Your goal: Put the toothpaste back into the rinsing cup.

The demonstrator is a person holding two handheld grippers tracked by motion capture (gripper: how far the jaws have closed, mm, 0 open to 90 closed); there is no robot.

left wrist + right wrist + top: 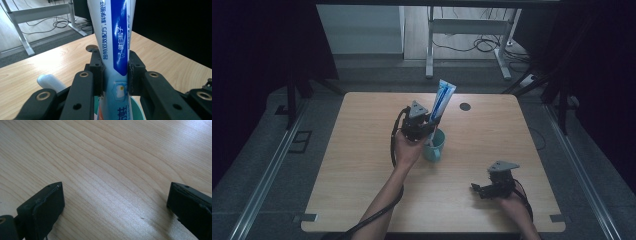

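A blue and white toothpaste tube (442, 101) stands nearly upright, its lower end inside a teal mug (435, 145) at the middle of the wooden table (362, 165). My left gripper (424, 123) is shut on the tube just above the mug. In the left gripper view both pads press the tube (117, 50) from either side, over the mug's rim (138, 107). A white toothbrush head (50, 82) sticks up beside the left jaw. My right gripper (482, 189) rests low near the table's front right, open, with bare wood between its jaws (115, 202).
A dark round grommet hole (465, 106) lies in the tabletop behind the mug. Beyond the far edge stand a white desk frame (467, 30) and loose cables (482, 45) on the floor. Dark curtains flank both sides.
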